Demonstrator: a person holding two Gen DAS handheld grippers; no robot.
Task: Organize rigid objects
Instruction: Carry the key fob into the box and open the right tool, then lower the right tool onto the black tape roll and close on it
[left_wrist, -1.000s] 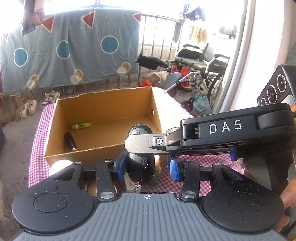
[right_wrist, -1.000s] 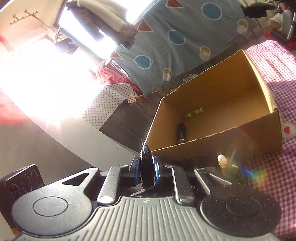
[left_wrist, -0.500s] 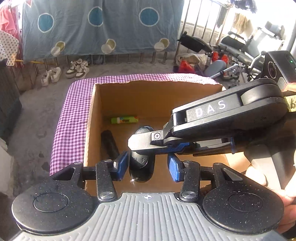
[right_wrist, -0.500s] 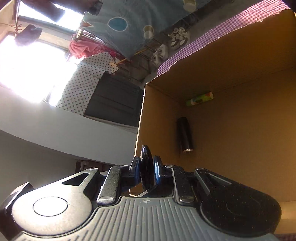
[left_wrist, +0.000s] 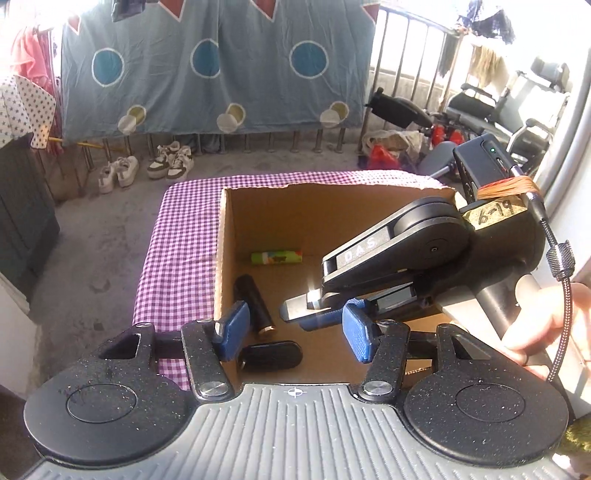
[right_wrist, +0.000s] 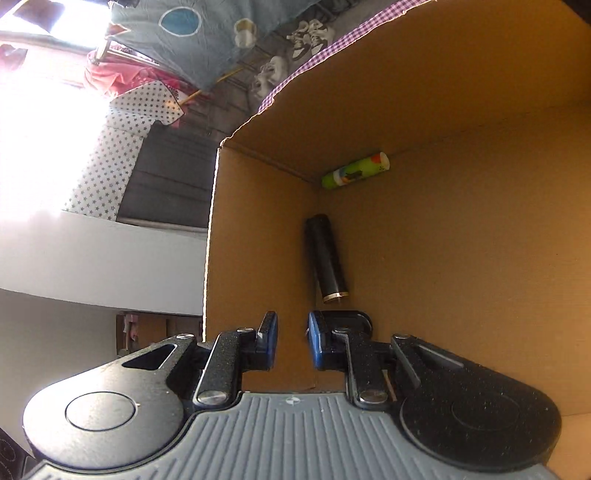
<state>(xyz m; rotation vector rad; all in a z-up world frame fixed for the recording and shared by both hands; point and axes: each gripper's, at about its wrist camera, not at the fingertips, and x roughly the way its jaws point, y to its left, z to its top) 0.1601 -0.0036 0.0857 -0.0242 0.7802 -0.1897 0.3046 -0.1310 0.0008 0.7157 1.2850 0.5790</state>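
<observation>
A cardboard box (left_wrist: 332, 214) stands on a purple checked cloth (left_wrist: 181, 251). On its floor lie a green tube (left_wrist: 277, 257), a black cylinder (left_wrist: 255, 302) and a black oval fob (left_wrist: 269, 356). My left gripper (left_wrist: 294, 334) hovers over the near side of the box with its jaws opening and nothing between them; the fob lies just below. My right gripper (left_wrist: 306, 314) reaches in from the right. In the right wrist view its jaws (right_wrist: 293, 338) are opening with an empty gap. The fob (right_wrist: 356, 319) shows behind one finger, near the cylinder (right_wrist: 327, 258) and the tube (right_wrist: 354, 171).
A person's hand (left_wrist: 546, 325) holds the right gripper's handle at the right edge. Beyond the table hang a blue patterned sheet (left_wrist: 207, 66) and a railing, with shoes (left_wrist: 147, 170) on the floor. A wheelchair (left_wrist: 491, 110) stands at the back right.
Both grippers moved in over the box and tilted down. The black fob, pinched between the jaws before, now lies on the box floor, and both pairs of jaws have parted.
</observation>
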